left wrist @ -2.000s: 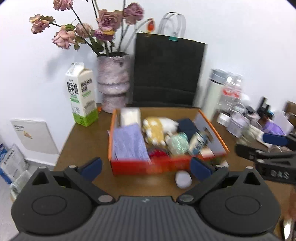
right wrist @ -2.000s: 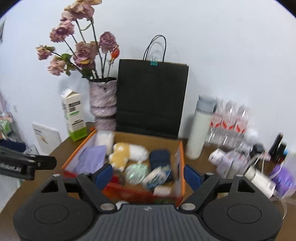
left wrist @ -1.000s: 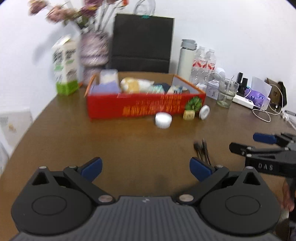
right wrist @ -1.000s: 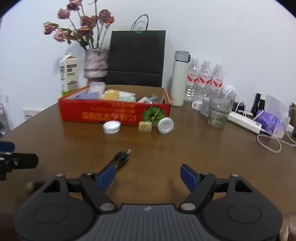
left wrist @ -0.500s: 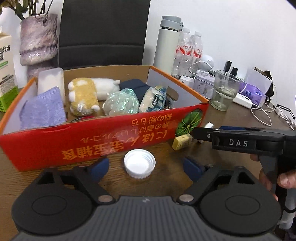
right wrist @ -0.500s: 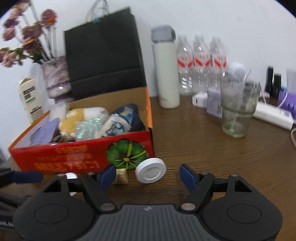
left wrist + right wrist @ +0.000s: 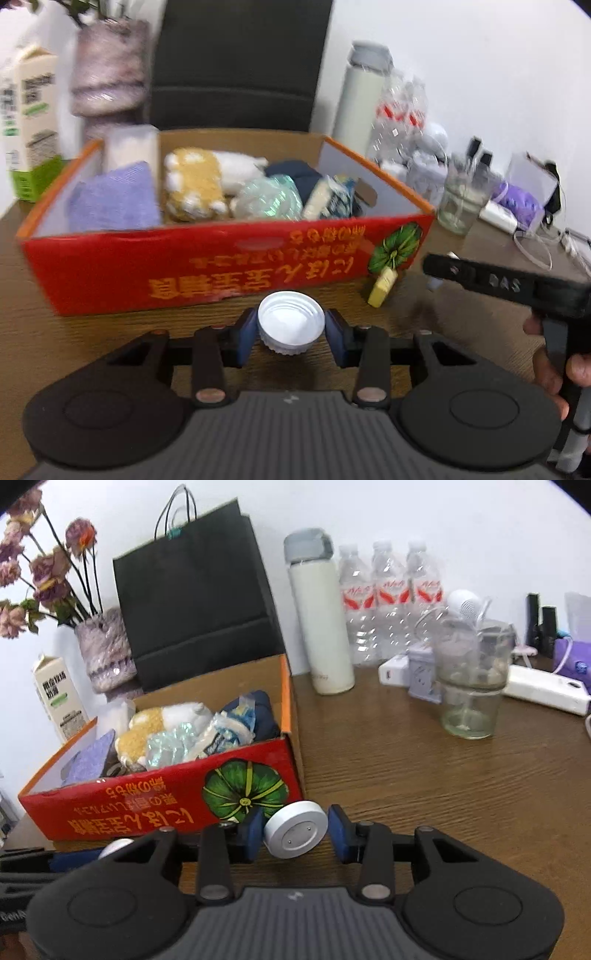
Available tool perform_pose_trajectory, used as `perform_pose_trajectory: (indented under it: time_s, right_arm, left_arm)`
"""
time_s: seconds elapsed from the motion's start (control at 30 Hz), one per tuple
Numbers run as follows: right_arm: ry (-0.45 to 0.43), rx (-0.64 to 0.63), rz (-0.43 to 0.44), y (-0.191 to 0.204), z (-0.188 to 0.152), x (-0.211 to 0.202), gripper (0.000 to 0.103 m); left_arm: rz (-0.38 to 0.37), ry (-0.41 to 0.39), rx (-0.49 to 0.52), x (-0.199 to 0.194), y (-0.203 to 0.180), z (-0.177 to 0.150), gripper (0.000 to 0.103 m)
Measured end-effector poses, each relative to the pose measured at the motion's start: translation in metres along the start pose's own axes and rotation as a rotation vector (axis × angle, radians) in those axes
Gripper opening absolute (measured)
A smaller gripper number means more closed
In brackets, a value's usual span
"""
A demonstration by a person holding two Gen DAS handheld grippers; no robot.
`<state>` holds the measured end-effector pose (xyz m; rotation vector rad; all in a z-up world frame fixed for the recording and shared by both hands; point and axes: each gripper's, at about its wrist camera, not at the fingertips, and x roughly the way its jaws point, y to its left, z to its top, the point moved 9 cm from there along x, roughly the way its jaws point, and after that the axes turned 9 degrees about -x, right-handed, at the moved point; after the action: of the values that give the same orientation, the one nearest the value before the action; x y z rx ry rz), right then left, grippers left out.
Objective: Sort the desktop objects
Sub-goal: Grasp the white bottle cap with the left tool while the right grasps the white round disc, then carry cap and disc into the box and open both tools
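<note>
A white bottle cap [image 7: 291,319] lies open side up on the brown table in front of the red cardboard box [image 7: 184,273]. My left gripper [image 7: 291,326] has its jaws closing on the cap, and both blue pads touch its sides. In the right wrist view a white round disc [image 7: 295,829] stands on edge by the box's corner [image 7: 147,812]. My right gripper [image 7: 296,830] is closing on it, pads against its rim. A small yellow block [image 7: 382,291] lies between the two. The right gripper [image 7: 480,280] shows side-on in the left view, with fingers of a hand behind it.
The box holds a plush toy, a purple cloth and packets. Behind it stand a black paper bag [image 7: 195,590], a vase [image 7: 107,650] and a milk carton [image 7: 59,698]. To the right are a white flask [image 7: 321,627], water bottles [image 7: 388,598], a glass [image 7: 472,686] and a power strip [image 7: 543,690].
Both grippers came forward over the table to the box front. Their jaws narrowed from wide open onto the white cap and the white disc.
</note>
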<state>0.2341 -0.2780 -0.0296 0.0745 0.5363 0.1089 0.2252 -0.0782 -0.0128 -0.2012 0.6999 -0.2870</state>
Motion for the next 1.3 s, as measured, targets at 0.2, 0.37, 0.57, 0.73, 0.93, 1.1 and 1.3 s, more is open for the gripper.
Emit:
perform_pose_trajectory:
  time_s: [0.2,0.37,0.57,0.73,0.93,1.1,1.3]
  right_arm:
    - [-0.045,0.034,0.015,0.017,-0.023,-0.074,0.036]
    - [-0.021,-0.091,0.027,0.058,-0.055,-0.122,0.036]
    - [-0.071,-0.311,0.021,0.111,-0.076,-0.175,0.036]
    - [-0.145,-0.363,0.024,0.128,-0.072,-0.219,0.036]
    - [-0.229,-0.381,0.019,0.129,-0.065,-0.266,0.036]
    - [-0.261,-0.383,-0.001,0.125,-0.063,-0.29,0.036]
    - [-0.27,-0.385,-0.007,0.124,-0.063,-0.297,0.036]
  left_arm:
    - [0.046,-0.098,-0.076,-0.085,0.011,-0.017,0.041]
    - [0.092,-0.134,-0.125,-0.137,0.015,-0.052,0.041]
    - [0.143,-0.153,-0.104,-0.181,0.004,-0.09,0.041]
    - [0.171,-0.216,-0.064,-0.216,-0.008,-0.101,0.041]
    - [0.164,-0.255,-0.039,-0.241,-0.022,-0.109,0.041]
    - [0.147,-0.279,-0.024,-0.255,-0.033,-0.112,0.041]
    - [0.143,-0.291,-0.026,-0.26,-0.035,-0.115,0.041]
